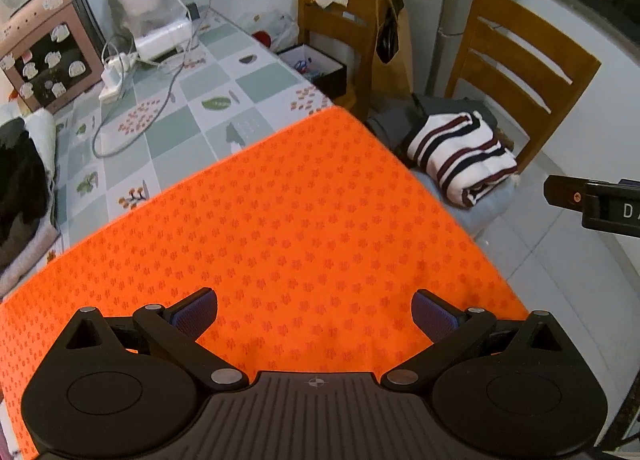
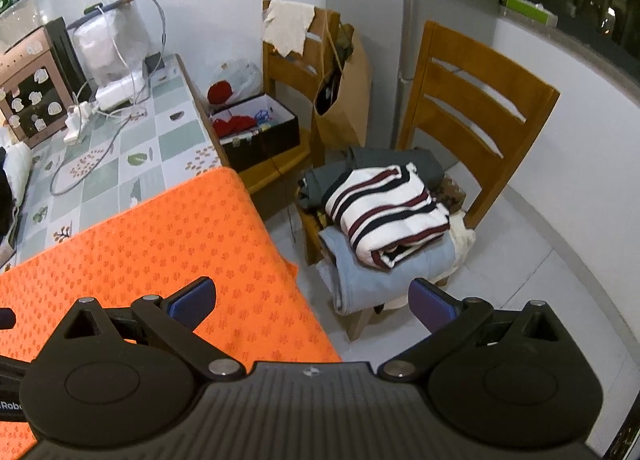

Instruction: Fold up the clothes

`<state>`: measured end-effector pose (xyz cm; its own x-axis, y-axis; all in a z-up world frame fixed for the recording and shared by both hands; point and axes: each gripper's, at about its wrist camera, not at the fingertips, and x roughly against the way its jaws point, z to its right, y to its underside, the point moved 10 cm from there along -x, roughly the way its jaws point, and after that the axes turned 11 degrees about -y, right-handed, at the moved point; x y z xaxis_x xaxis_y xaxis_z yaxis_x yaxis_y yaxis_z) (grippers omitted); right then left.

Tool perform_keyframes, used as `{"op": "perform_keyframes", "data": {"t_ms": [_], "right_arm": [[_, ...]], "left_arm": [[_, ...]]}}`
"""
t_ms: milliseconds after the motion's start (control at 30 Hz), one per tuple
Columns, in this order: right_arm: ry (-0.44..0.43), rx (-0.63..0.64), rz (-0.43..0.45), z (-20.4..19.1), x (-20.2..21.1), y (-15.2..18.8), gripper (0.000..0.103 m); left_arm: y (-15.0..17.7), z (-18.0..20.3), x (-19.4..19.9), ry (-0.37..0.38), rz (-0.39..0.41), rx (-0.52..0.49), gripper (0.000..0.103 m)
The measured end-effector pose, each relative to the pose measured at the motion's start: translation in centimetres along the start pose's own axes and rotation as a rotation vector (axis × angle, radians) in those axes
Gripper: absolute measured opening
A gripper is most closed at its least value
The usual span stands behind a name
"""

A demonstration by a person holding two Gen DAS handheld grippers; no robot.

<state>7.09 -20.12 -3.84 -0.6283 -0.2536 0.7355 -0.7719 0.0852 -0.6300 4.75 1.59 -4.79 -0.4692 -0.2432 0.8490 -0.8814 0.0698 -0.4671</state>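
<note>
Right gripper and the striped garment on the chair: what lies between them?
In the right wrist view, only the light blue folded cloth under the striped garment and bare floor lie ahead of the open right gripper; nothing blocks it.

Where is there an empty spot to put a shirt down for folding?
The orange patterned mat is bare all over, between the checked tablecloth and the table's edge. Farther back it is crowded: a white appliance and a cable. The wooden chair is piled, a striped white folded sweater on top.
</note>
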Motion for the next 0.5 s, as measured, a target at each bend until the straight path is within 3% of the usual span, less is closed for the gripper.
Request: {"op": "perform_keyframes", "data": {"t_ms": [500], "right_arm": [[-0.015, -0.013, 0.041, 0.9, -2.3, -1.7, 0.103]], "left_arm": [[-1.2, -0.4, -1.9, -0.004, 0.01, 0.046, 0.103]]}}
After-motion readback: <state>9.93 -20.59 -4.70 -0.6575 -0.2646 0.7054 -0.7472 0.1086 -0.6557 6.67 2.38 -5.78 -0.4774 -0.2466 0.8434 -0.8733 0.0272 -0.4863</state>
